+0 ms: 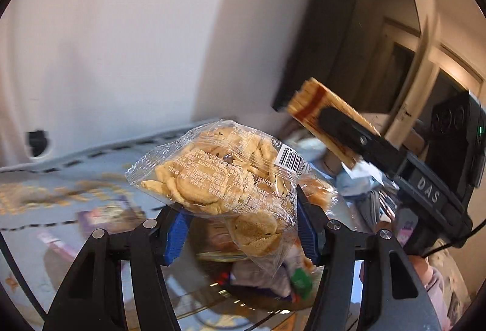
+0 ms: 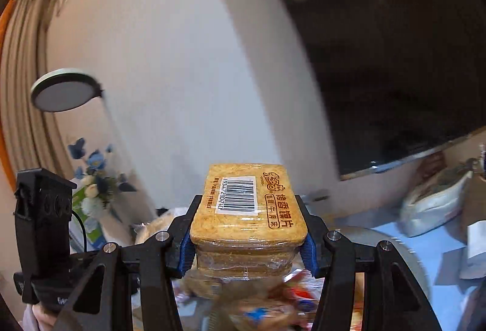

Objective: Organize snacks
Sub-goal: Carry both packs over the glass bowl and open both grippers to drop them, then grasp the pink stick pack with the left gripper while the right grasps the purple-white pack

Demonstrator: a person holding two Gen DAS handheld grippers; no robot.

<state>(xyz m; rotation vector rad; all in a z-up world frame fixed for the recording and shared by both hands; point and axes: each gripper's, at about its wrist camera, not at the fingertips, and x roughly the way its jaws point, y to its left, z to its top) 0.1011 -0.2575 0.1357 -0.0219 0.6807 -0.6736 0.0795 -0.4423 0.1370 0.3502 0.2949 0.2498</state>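
The left gripper (image 1: 243, 227) is pinching a clear bag of round biscuits (image 1: 224, 176) between its blue pads (image 1: 176, 235), and the bag is bulging up and leaning toward the left above the fingertips. The right gripper (image 2: 247, 243) is clamping a rectangular pack of toasted crisps (image 2: 247, 209) on its two short sides, with the barcode label facing up.

The left wrist view is also showing the other tool from the side: the right gripper (image 1: 340, 124) is sitting at the upper right with the crisp pack (image 1: 322, 109) sticking out past its black finger, tilted and held clear of the surface. The right wrist view is returning the look only in part, catching the black camera housing (image 2: 42, 221) of the left tool at the far left edge, while the biscuit bag is not clearly showing there. A sleeve (image 1: 434, 291) is showing below the right tool in the left view.

Beneath both grippers a glass bowl (image 1: 212, 294) is sitting with blurred wrapped snacks (image 1: 273, 279) lying inside it. The table is wearing a light blue cloth (image 2: 425, 243), and more packets (image 1: 103, 215) are lying blurred at the left. Blue and white flowers (image 2: 91, 176) and a round lamp head (image 2: 62, 89) are standing by the white wall (image 2: 182, 73), and a large dark window (image 2: 410, 57) is filling the right side, reflecting ceiling lights.
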